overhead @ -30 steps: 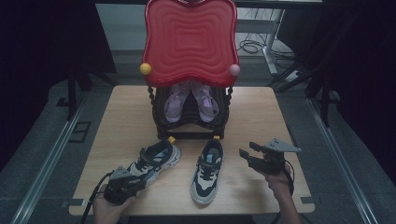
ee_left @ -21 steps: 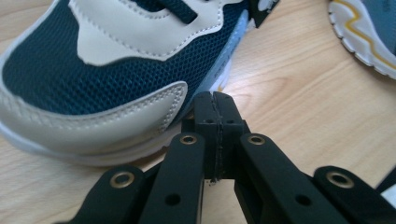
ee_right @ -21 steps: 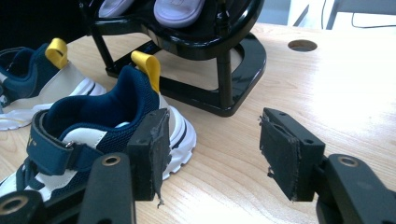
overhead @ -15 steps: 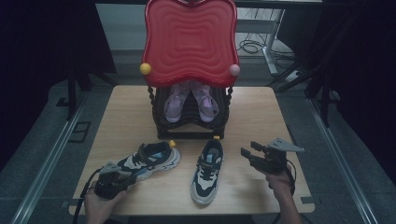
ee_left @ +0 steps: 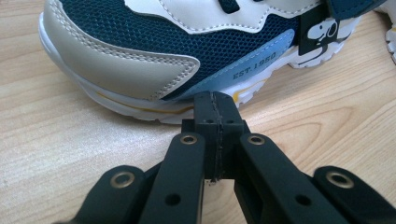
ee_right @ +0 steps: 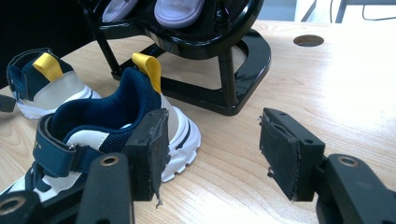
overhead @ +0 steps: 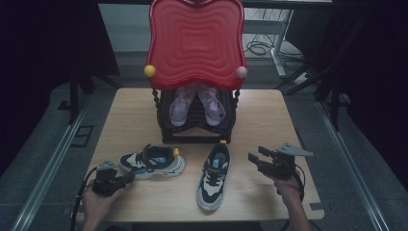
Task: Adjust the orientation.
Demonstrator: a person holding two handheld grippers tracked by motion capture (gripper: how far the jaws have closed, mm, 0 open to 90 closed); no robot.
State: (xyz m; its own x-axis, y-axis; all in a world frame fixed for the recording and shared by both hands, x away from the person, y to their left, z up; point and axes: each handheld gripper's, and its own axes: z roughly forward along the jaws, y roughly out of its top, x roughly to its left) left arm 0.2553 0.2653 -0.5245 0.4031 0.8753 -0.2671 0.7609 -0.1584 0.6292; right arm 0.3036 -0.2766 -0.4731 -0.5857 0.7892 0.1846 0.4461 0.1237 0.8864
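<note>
Two navy, white and grey sneakers with yellow heel loops lie on the wooden table [overhead: 269, 120]. The left sneaker [overhead: 151, 161] lies sideways with its toe toward my left gripper [overhead: 126, 178]. That gripper is shut with nothing between its pads, and in the left gripper view its tips [ee_left: 215, 100] sit just short of this sneaker's [ee_left: 163, 42] white sole near the toe. The right sneaker [overhead: 214, 175] points toward the near edge. My right gripper [overhead: 256, 160] hovers open to its right, and in the right gripper view [ee_right: 212, 140] that sneaker's heel [ee_right: 107, 121] lies beside its left pad.
A black shoe rack [overhead: 195, 130] with a wavy red top [overhead: 195, 41] stands at the table's back centre and holds a purple pair [overhead: 195, 103]. Its base [ee_right: 224, 70] curves just beyond the right sneaker. A round hole [ee_right: 308, 40] is in the tabletop. The table's near edge is close to both hands.
My left gripper has drawn back to the left, away from the left sneaker's toe, staying shut. The sneakers and the right gripper have kept their places.
</note>
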